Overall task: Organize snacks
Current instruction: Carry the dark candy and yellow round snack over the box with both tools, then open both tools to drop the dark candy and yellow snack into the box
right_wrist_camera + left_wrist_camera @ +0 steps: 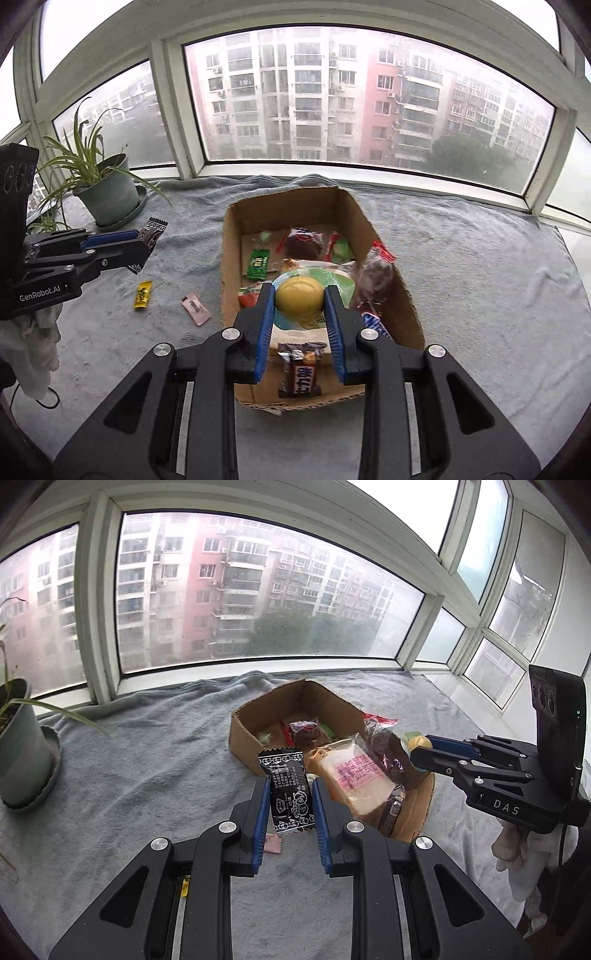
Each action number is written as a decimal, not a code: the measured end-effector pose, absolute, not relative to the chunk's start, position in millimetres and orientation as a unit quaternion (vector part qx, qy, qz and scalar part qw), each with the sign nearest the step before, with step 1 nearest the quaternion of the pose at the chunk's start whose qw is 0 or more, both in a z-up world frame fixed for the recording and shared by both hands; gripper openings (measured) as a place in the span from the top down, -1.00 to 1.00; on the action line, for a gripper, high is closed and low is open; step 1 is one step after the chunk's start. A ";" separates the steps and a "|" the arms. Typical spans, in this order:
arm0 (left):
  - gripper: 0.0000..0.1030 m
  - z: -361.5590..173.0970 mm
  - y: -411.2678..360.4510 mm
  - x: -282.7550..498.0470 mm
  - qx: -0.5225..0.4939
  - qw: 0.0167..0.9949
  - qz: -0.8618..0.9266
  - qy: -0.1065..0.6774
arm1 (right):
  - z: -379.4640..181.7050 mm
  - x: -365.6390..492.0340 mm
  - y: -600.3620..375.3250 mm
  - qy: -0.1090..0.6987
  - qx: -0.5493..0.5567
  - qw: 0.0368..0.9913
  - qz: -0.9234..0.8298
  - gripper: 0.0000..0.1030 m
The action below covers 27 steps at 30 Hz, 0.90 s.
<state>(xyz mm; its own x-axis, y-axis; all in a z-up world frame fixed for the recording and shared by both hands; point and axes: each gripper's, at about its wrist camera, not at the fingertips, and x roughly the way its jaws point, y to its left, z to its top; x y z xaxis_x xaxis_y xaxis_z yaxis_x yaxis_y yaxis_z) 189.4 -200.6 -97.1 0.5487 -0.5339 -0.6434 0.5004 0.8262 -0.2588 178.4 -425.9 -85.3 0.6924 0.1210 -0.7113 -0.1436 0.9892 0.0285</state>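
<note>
My left gripper (289, 788) is shut on a black snack packet (288, 790) and holds it above the grey towel, left of the cardboard box (240, 734). It also shows in the right wrist view (142, 245). My right gripper (300, 299) is shut on a yellow jelly cup (300, 297) with a green-rimmed lid, held over the box (231, 258). The box holds several wrapped snacks, among them a bread packet (351, 775) and a chocolate bar (301, 373).
A small yellow packet (142, 293) and a pink packet (195, 308) lie on the towel left of the box. A potted plant (110, 192) stands at the back left by the window. The towel's right edge (565, 266) runs along the sill.
</note>
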 end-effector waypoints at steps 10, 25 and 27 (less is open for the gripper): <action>0.59 -102.7 -247.3 216.1 0.000 0.873 -0.307 0.378 | -100.9 181.2 -466.0 0.399 0.004 0.917 0.035 0.45; 0.58 -115.4 -280.9 256.8 0.020 0.872 -0.294 0.391 | -120.9 197.2 -469.5 0.413 0.009 0.910 0.036 0.45; 0.58 -116.5 -283.7 256.8 0.026 0.872 -0.294 0.390 | -122.7 198.4 -469.2 0.415 0.010 0.909 0.037 0.45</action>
<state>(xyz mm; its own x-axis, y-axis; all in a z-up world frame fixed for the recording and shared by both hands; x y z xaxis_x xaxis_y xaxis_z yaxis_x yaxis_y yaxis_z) 256.8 -283.7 -116.5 0.5222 -0.4925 -0.6962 0.5336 0.8255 -0.1837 198.4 -469.2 -122.7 0.6537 0.0749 -0.7531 -0.0589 0.9971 0.0481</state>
